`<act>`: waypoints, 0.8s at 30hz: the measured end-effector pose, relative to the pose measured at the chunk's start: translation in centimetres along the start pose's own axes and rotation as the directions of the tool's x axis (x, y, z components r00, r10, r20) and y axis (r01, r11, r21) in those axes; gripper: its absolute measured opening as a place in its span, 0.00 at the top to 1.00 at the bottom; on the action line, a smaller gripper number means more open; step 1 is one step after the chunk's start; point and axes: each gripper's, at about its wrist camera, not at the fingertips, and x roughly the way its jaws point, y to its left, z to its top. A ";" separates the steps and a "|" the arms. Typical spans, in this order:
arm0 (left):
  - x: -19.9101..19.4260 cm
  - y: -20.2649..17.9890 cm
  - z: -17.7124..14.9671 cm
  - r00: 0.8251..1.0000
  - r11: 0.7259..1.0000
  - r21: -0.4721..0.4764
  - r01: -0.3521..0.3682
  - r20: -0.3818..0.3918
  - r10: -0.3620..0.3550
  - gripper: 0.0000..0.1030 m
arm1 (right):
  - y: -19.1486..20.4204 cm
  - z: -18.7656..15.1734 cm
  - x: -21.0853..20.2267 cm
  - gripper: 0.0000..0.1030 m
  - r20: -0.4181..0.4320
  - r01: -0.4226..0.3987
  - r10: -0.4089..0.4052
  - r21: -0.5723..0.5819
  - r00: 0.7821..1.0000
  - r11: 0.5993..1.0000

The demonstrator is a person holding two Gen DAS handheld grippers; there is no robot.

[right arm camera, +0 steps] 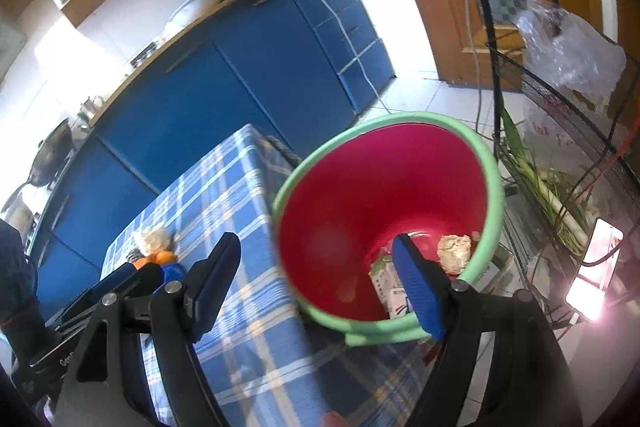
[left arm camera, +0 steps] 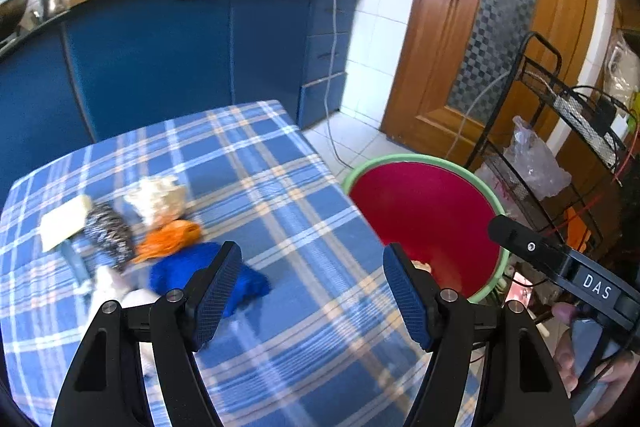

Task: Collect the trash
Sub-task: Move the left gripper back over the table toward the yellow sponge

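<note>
Table with blue plaid cloth carried a heap of trash near its left edge: white paper, crumpled cream wad, speckled wrapper, orange scrap, blue scrap. Red bucket with green rim stood just off the table's right edge, holding a carton and a crumpled wad. Left tongs hung over the table, jaws apart, empty. Right tongs sat above the bucket rim, jaws wide, nothing gripped.
</note>
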 end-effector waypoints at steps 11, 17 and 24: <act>-3.1 5.0 -1.5 0.997 0.994 -0.079 -0.074 0.024 0.076 0.27 | 4.6 -2.0 0.2 0.21 -0.041 -0.038 0.035 -0.082 0.999 0.996; -4.1 8.5 -2.2 0.991 0.984 -0.123 -0.127 0.024 0.131 0.27 | 6.7 -2.9 0.9 0.21 -0.070 -0.043 0.035 -0.127 0.997 0.991; -4.4 13.8 -1.3 0.974 0.964 -0.143 -0.222 0.018 0.227 0.27 | 8.6 -3.7 2.3 0.21 -0.097 -0.040 0.025 -0.162 0.995 0.986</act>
